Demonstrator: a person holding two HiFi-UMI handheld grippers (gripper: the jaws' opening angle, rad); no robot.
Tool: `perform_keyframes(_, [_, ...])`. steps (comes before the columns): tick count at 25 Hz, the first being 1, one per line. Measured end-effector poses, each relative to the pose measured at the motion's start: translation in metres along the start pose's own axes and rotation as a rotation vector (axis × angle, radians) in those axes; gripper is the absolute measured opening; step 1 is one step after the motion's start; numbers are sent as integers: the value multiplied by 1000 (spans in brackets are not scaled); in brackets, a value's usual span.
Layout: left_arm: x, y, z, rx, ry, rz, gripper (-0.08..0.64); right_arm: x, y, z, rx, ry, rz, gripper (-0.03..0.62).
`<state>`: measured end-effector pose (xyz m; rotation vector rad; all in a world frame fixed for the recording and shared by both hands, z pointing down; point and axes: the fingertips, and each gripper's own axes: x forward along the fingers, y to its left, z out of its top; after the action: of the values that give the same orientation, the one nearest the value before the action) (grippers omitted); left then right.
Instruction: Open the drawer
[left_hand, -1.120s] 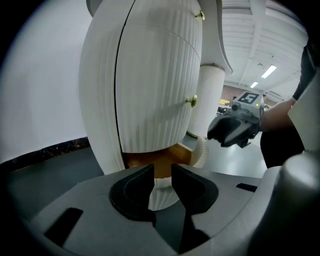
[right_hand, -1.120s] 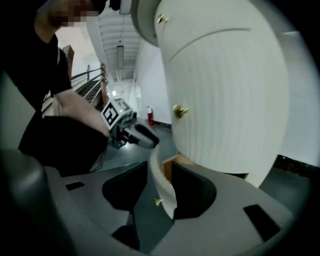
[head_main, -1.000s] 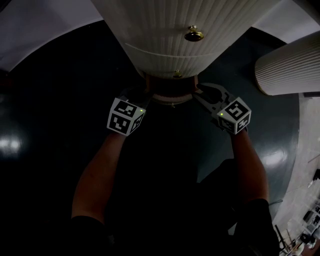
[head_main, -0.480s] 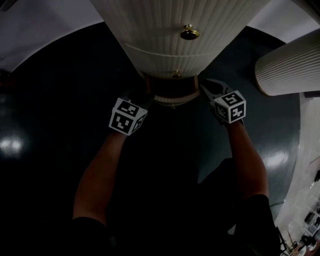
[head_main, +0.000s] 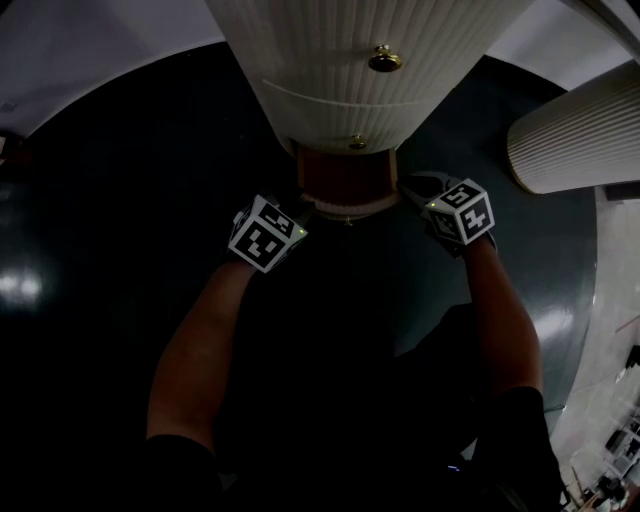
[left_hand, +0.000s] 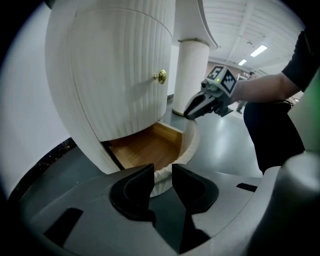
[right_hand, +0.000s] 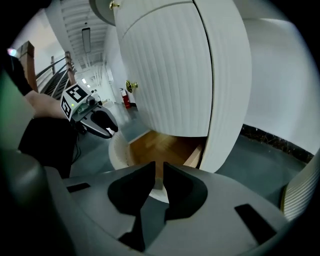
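A white ribbed cabinet (head_main: 340, 80) stands on a dark floor, and its bottom drawer (head_main: 345, 178) is pulled partway out, showing a wooden bottom. The drawer's curved white front (left_hand: 192, 142) is held at both ends. My left gripper (head_main: 303, 207) is shut on the rim at its left end (left_hand: 163, 170). My right gripper (head_main: 405, 185) has just been closing and now pinches the rim at the right end (right_hand: 160, 172). Each gripper view shows the other gripper at the far end of the rim.
Brass knobs (head_main: 384, 59) sit on the cabinet fronts above the drawer. A second ribbed white column (head_main: 575, 130) stands close at the right. Glossy dark floor (head_main: 90, 250) surrounds the cabinet, and the person's legs are directly below the grippers.
The drawer has slid further out, showing more wooden bottom. Both grippers have come toward me with its front, and the right jaws have narrowed onto the rim.
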<state>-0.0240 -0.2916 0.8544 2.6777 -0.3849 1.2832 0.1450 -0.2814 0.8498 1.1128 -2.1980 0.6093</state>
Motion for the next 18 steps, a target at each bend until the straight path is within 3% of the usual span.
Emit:
perform_keyframes(4, [-2, -20, -2, 83, 109, -59, 106, -7, 12, -9, -35, 74, 63, 51])
perform_keyframes(7, [0, -35, -1, 125, 118, -106, 104, -9, 25, -24, -54, 145, 146, 48])
perform_keyframes(11, [-13, -38, 18, 94, 23, -147, 104, -15, 52, -39, -97, 189, 253, 37])
perform_keyframes(15, [-33, -35, 49, 35, -95, -158, 104, -27, 80, -50, -286, 219, 349, 20])
perform_keyframes(18, [-43, -37, 66, 18, -161, -174, 104, -33, 91, -58, -295, 233, 397, 18])
